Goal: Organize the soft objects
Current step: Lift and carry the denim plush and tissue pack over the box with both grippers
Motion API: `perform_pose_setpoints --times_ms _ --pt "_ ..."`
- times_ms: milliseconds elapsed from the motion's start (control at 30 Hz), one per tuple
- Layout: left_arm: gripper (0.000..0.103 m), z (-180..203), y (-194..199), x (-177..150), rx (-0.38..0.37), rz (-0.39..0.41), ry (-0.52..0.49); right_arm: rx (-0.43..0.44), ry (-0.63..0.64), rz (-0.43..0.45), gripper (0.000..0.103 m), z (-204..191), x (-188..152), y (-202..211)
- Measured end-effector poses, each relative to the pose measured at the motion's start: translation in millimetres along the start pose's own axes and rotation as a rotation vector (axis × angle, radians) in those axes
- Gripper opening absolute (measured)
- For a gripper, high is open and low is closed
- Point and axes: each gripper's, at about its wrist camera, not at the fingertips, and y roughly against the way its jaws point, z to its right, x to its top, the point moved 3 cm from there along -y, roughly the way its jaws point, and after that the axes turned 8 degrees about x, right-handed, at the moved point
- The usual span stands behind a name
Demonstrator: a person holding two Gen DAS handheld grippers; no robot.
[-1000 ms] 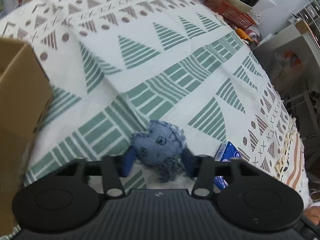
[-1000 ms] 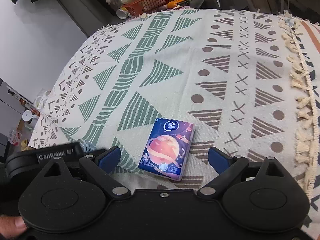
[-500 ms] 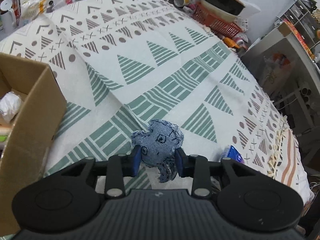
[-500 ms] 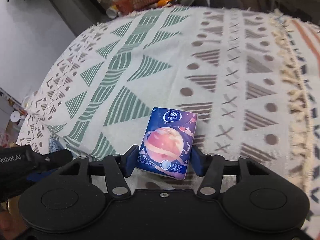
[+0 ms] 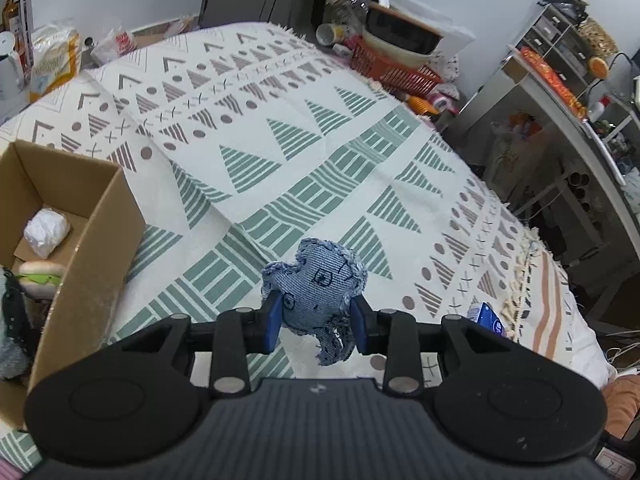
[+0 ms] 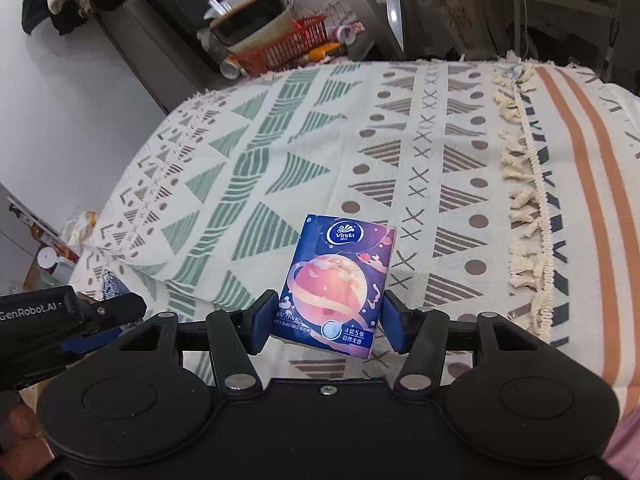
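- Two grippers each hold one soft thing, so both can go together.
- The left gripper (image 5: 314, 326) squeezes the denim toy (image 5: 316, 292); the box (image 5: 100, 216) waits to its left.
- The right gripper (image 6: 326, 326) clamps the tissue pack (image 6: 338, 284) above the blanket (image 6: 440, 128).

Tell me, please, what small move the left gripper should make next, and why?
Probably swing left toward the box. The left gripper is shut on the denim toy, lifted off the cloth, and the open box beside it already holds other soft things.
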Motion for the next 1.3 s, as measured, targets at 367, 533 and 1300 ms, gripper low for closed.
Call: perform_pose_setpoints --times_ms 367,533,1300 --pt "0.034 -8 40 -2 -0.02 0.059 -0.018 0.041 0.015 0.069 0.054 -21 -1 42" --pt "0.034 -18 58 -2 -0.022 0.082 -0.019 0.06 0.033 0.085 0.054 -34 -4 53" --pt "0.034 -96 91 7 -0.01 0.135 0.011 0.154 0.082 0.087 0.054 -107 -22 65"
